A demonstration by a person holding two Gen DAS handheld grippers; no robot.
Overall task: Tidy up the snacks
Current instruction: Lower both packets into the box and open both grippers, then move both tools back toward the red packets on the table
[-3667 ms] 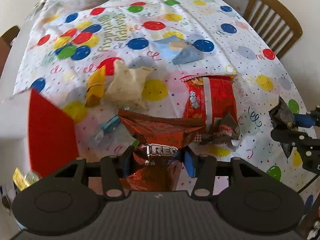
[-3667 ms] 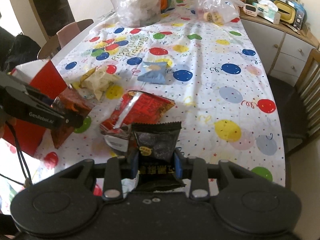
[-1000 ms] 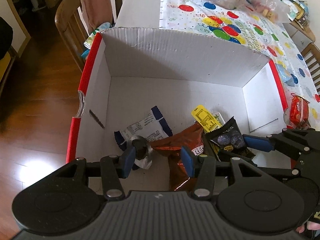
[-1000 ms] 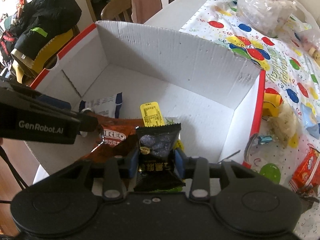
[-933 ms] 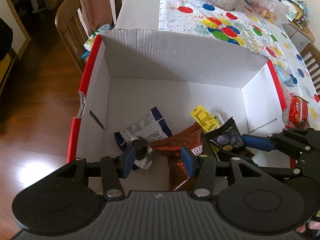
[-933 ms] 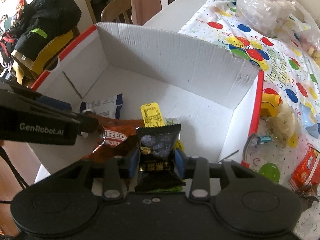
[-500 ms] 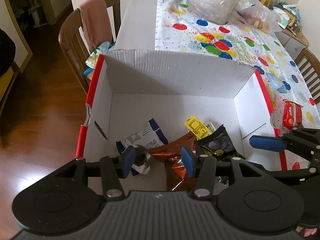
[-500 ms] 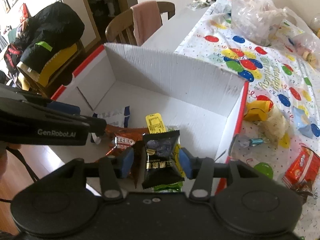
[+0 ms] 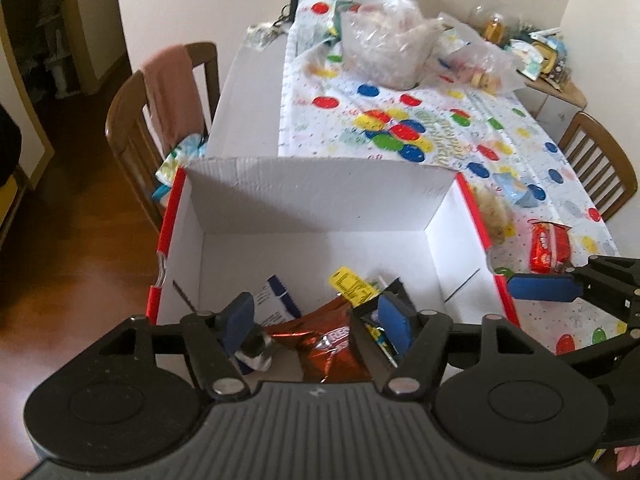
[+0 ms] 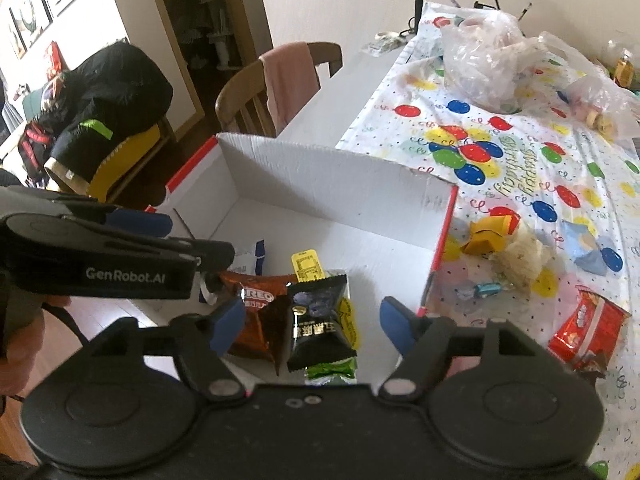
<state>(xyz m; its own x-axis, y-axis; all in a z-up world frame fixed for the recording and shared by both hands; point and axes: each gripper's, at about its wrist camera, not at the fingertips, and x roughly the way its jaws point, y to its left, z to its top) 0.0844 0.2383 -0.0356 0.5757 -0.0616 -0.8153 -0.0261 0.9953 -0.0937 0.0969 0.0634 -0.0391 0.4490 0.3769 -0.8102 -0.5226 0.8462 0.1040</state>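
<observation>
A white cardboard box with red edges (image 9: 320, 196) (image 10: 320, 168) stands at the table's near end. Inside lie a brown Oreo pack (image 9: 334, 346) (image 10: 256, 312), a black snack pack (image 10: 316, 320) (image 9: 370, 314), a yellow packet (image 9: 352, 284) (image 10: 306, 266) and a white-and-blue packet (image 9: 276, 298) (image 10: 250, 258). My left gripper (image 9: 316, 320) is open and empty above the box's near side. My right gripper (image 10: 308, 324) is open and empty above the black pack; its blue finger also shows in the left wrist view (image 9: 540, 286).
On the balloon-print tablecloth (image 10: 520, 168) lie a red snack bag (image 9: 548, 246) (image 10: 582, 330), a yellow wrapper (image 10: 490, 232), a pale crumpled bag (image 10: 520, 260), a blue packet (image 10: 586, 246) and plastic bags (image 10: 484, 68). Wooden chairs (image 9: 160, 120) (image 9: 600, 160) stand at both sides.
Both grippers have opened and risen away from the box. The Oreo pack and the black pack were let go and now lie inside the box.
</observation>
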